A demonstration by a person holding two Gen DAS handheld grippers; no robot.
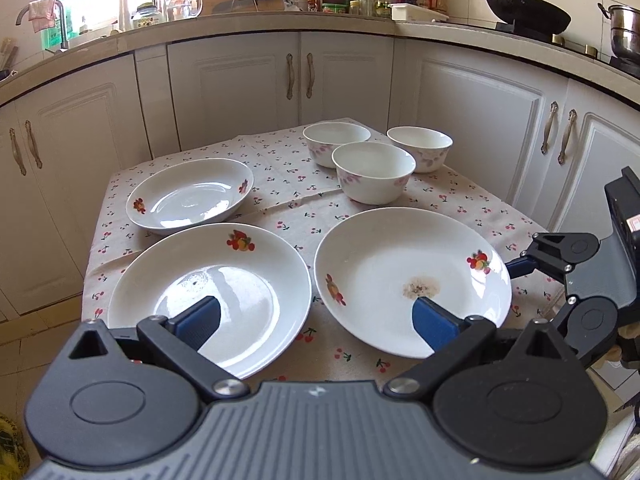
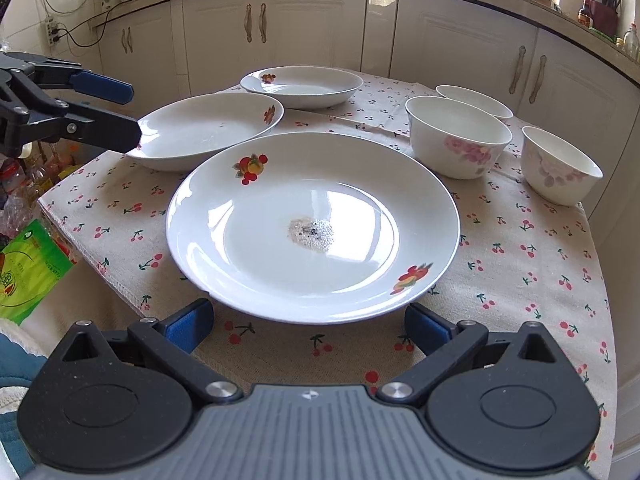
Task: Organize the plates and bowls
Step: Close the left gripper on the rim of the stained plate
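Three white fruit-print plates lie on the cherry-print tablecloth [image 1: 288,200]: a far-left plate [image 1: 190,196], a near-left plate [image 1: 210,296] and a stained plate [image 1: 412,276]. Three white floral bowls [image 1: 374,176] cluster behind them. My left gripper [image 1: 316,320] hovers open, one finger over the near-left plate and the other over the stained plate. In the right wrist view the stained plate [image 2: 312,228] lies just ahead of my open right gripper [image 2: 308,326], whose fingers flank its near rim. The left gripper [image 2: 134,114] shows open at the near-left plate's [image 2: 208,130] edge. The bowls [image 2: 458,136] stand at right.
White kitchen cabinets [image 1: 240,80] wrap around the small table. A counter above holds bottles [image 1: 376,0], a wok [image 1: 528,10] and a pot. A green packet [image 2: 24,276] and clutter lie beside the table's left edge [image 2: 92,256]. Bare cloth [image 2: 520,280] lies right of the stained plate.
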